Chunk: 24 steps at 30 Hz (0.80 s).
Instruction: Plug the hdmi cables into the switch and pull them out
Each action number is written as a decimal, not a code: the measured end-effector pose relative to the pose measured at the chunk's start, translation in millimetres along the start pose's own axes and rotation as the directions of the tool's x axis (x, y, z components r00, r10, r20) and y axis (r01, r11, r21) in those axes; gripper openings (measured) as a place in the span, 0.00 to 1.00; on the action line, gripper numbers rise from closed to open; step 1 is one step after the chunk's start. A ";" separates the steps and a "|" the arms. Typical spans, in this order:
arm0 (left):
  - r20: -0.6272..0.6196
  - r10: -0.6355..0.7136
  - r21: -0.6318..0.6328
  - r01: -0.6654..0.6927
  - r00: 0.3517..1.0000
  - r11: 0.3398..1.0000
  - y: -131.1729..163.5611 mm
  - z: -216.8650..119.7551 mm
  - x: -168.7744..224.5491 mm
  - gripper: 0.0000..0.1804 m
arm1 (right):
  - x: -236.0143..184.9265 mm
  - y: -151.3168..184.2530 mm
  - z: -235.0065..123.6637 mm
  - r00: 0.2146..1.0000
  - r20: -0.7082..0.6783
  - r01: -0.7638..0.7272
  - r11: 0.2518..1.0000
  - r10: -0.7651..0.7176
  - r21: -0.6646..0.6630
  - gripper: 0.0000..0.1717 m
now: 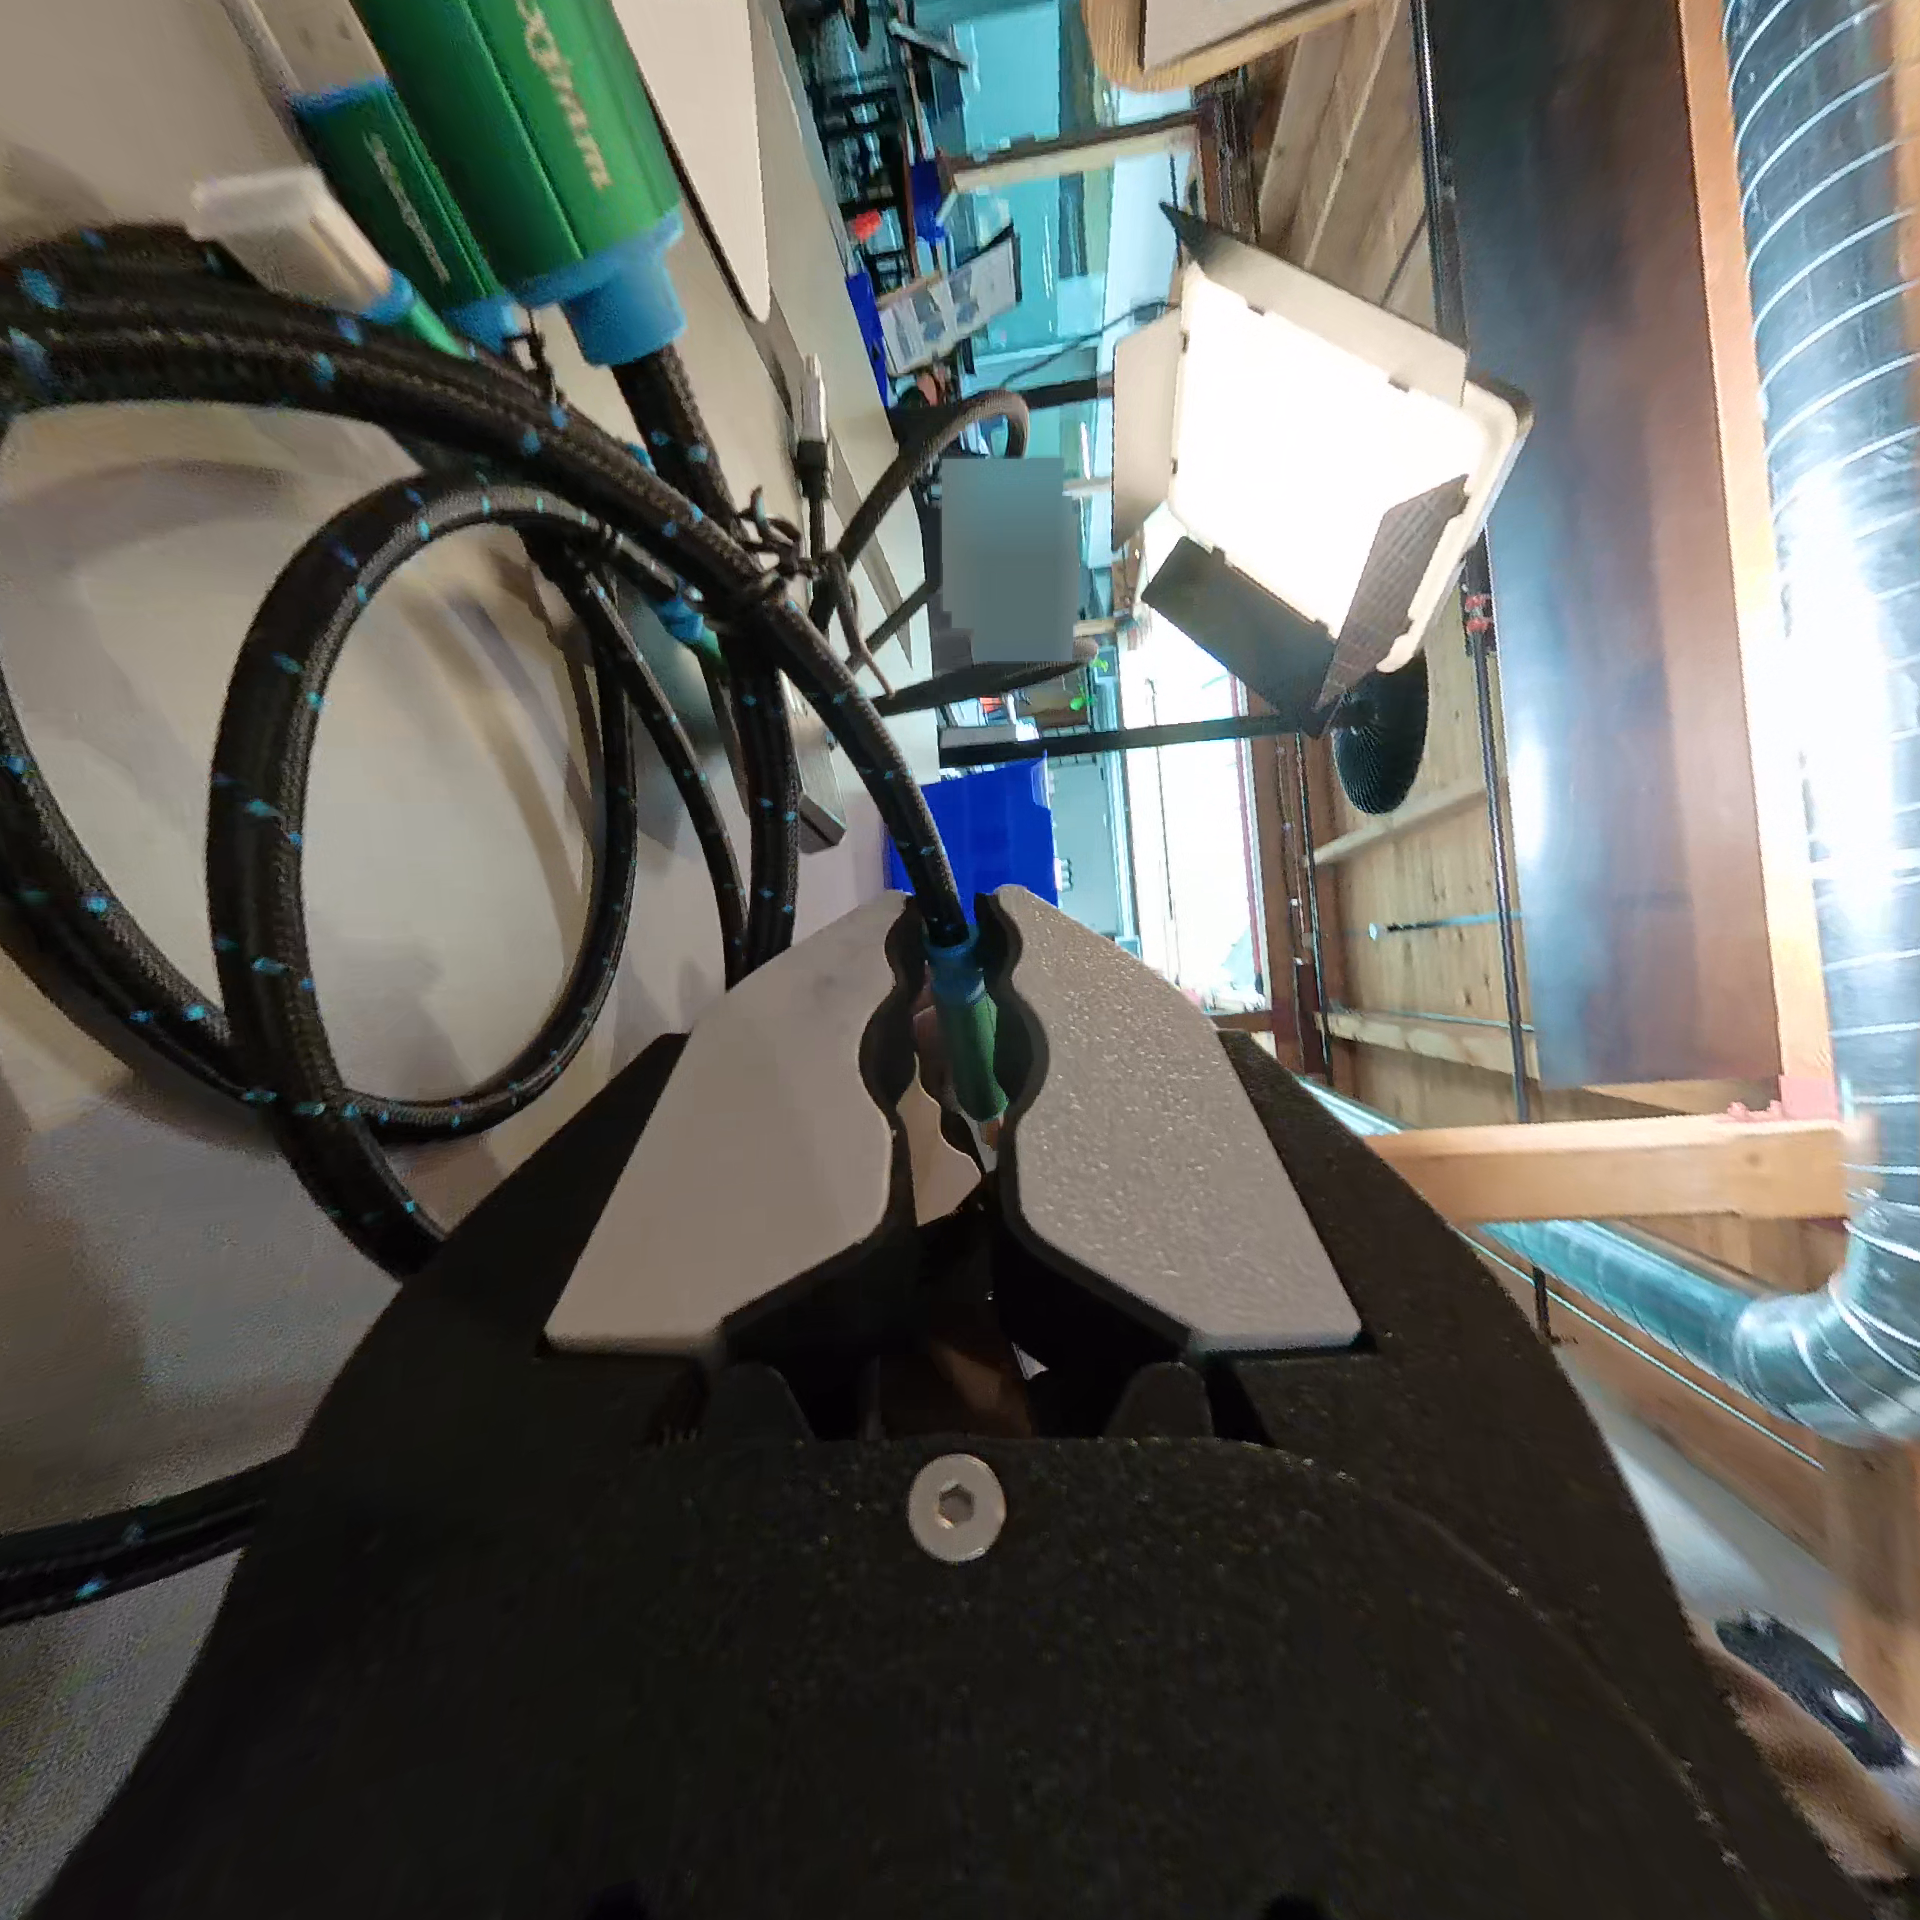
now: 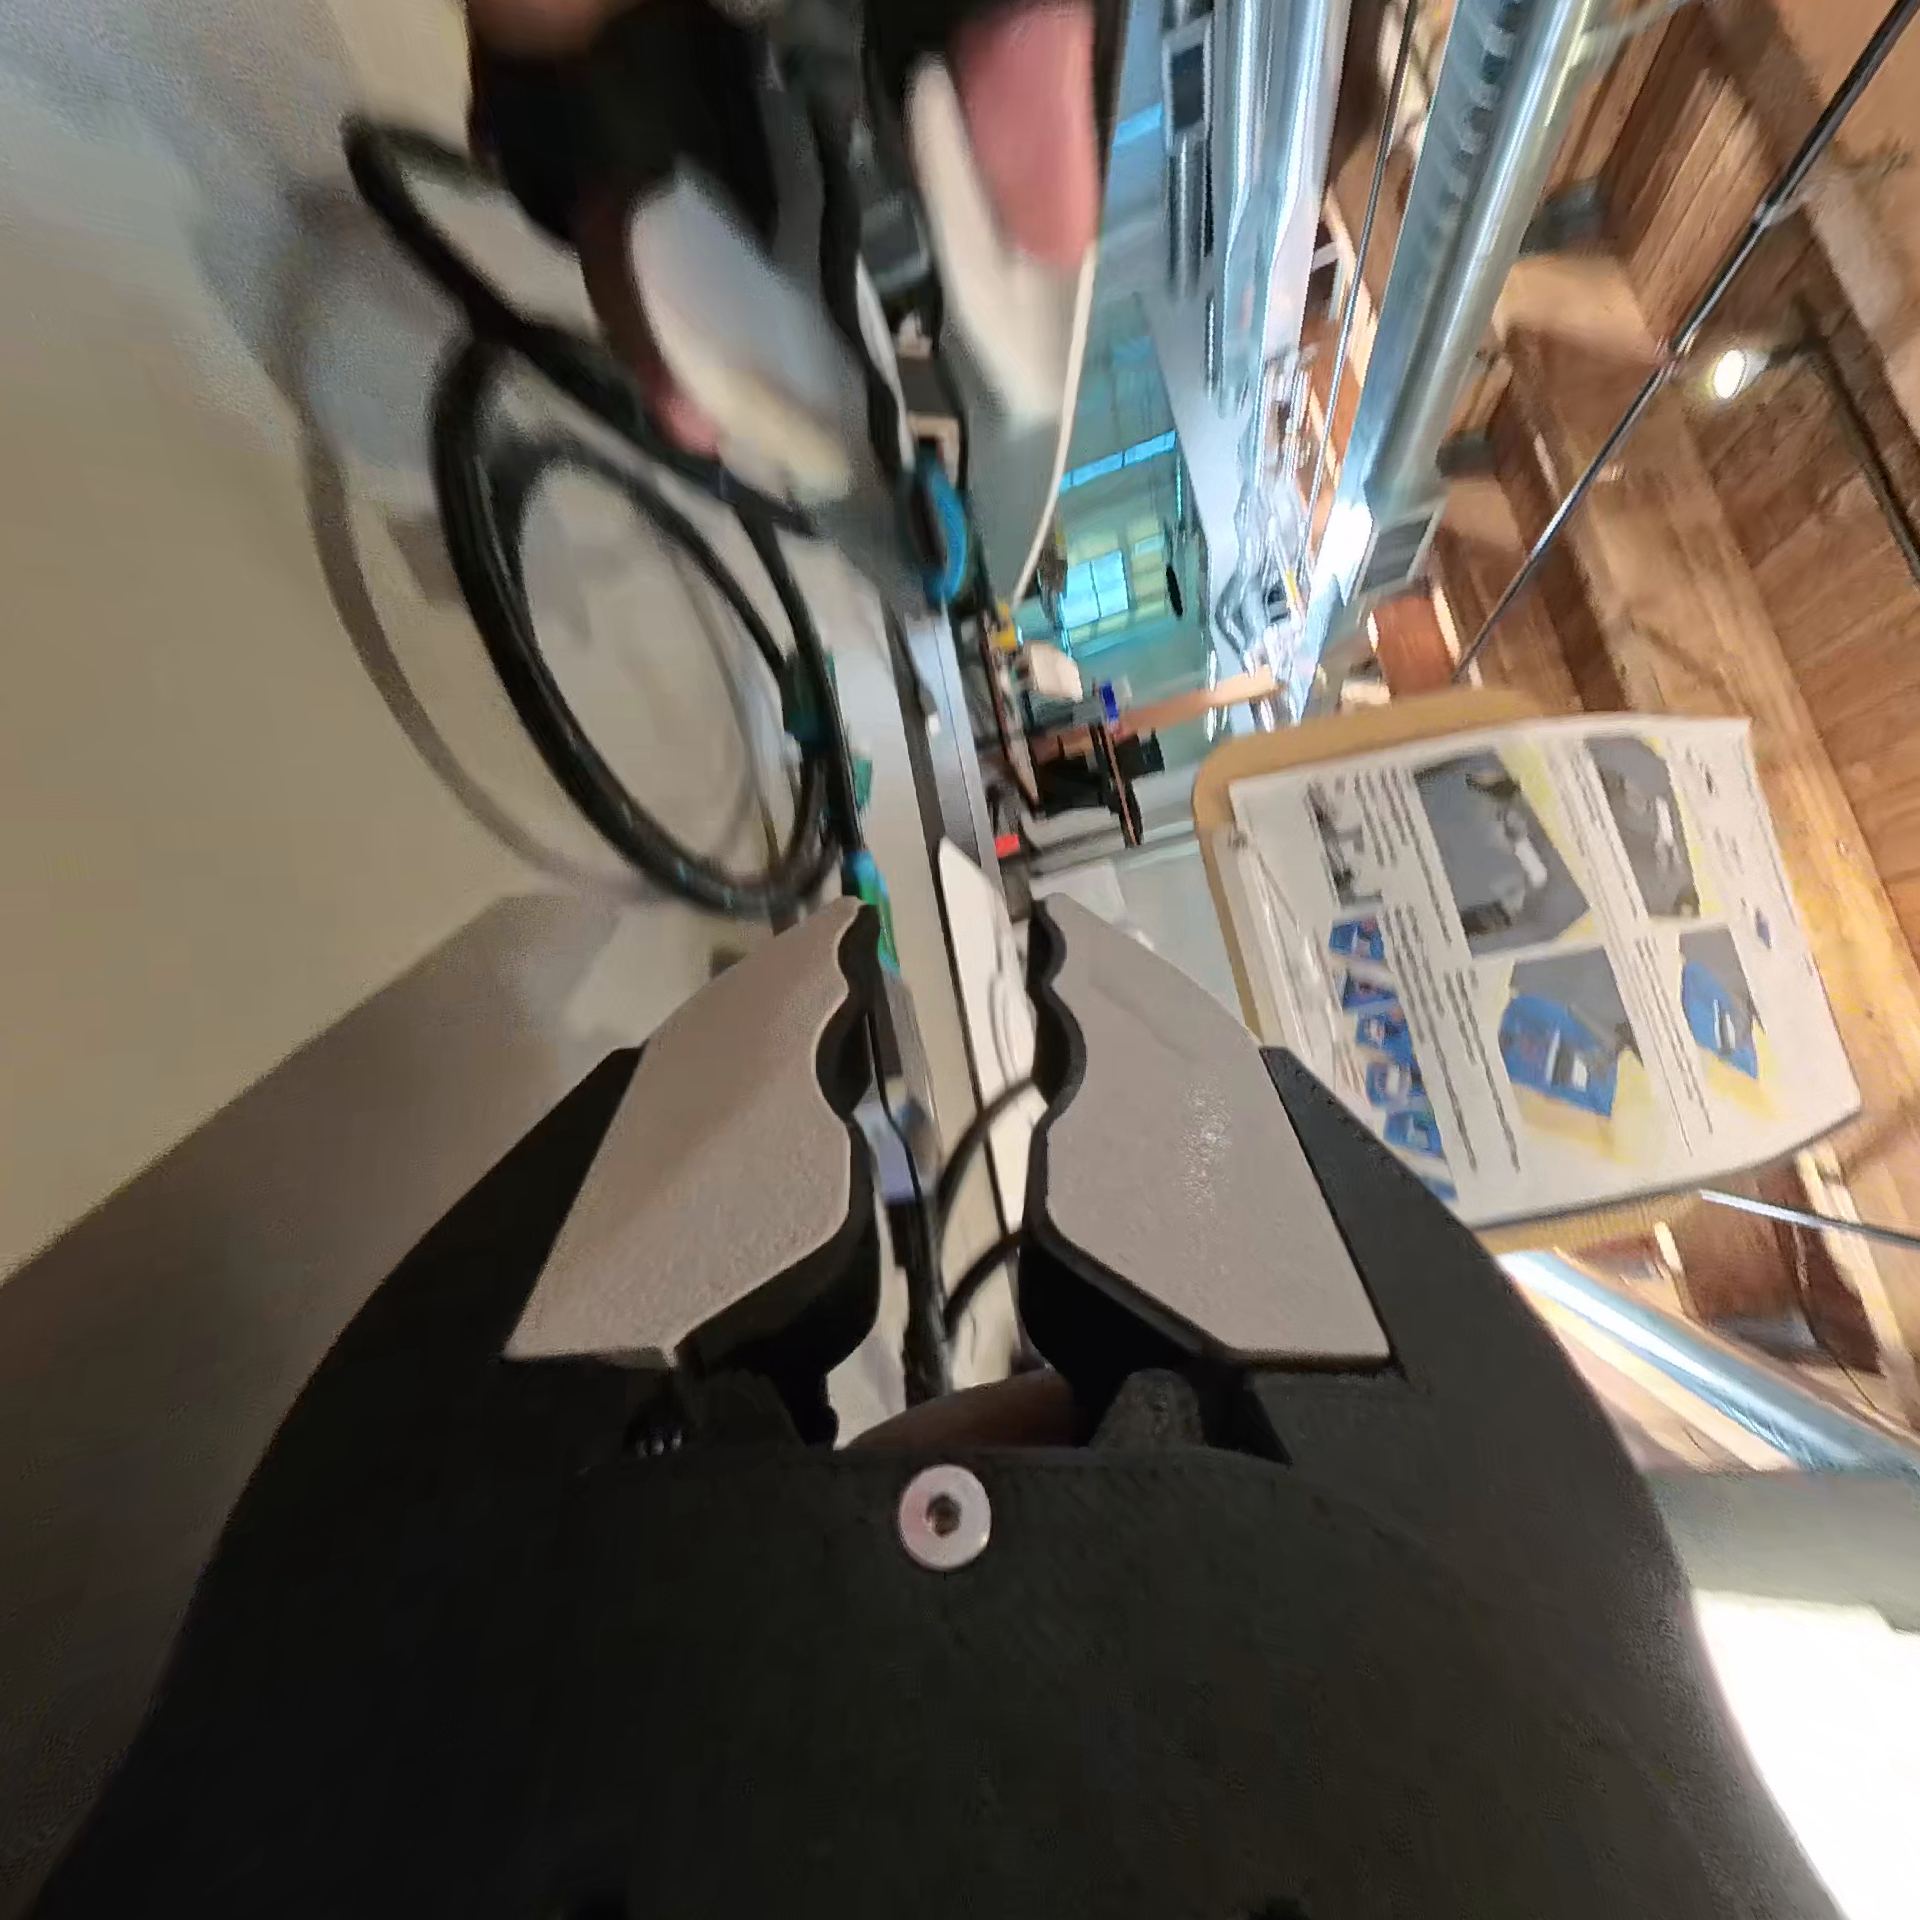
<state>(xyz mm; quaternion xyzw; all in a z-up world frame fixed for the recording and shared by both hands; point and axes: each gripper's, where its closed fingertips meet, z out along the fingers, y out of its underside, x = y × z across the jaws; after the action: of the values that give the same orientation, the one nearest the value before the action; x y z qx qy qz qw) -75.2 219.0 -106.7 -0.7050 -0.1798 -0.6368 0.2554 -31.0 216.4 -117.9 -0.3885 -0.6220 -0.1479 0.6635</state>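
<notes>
In the left wrist view my left gripper (image 1: pixel 945 914) is shut on the thin green plug (image 1: pixel 971 1049) at the end of a black braided cable (image 1: pixel 831 675) with blue flecks. The cable runs up and left into a coil (image 1: pixel 270 831) on the white table (image 1: pixel 125 1195). Two thick green connectors with blue collars (image 1: pixel 540 156) lie at the top left. In the right wrist view my right gripper (image 2: pixel 951 925) is open with nothing between its pads. A small green and blue plug (image 2: pixel 871 914) lies just beyond its left fingertip, beside the cable loop (image 2: pixel 540 665). The other gripper (image 2: pixel 727 332) shows blurred at the top.
A lit lamp panel (image 1: pixel 1309 457), a blue bin (image 1: pixel 987 831) and a silver duct (image 1: pixel 1849 623) stand beyond the table. A board with a printed sheet (image 2: pixel 1507 956) stands to the right of my right gripper. A white plate (image 2: pixel 977 966) lies just ahead of it. The left gripper's tips are roughly 6 cm from the right gripper's.
</notes>
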 end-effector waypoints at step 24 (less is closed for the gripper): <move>0.332 0.055 0.376 -0.185 0.942 0.908 -72.2 18.8 -45.5 0.05 | -26.8 49.7 58.0 0.956 0.220 0.228 0.962 -0.191 -0.153 0.09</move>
<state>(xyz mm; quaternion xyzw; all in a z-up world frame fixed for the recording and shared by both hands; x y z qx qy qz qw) -107.5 291.5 -143.3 -0.7392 -0.3009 -0.4488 0.4020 -43.4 281.8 -164.0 -0.3904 -0.7088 -0.2317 0.5399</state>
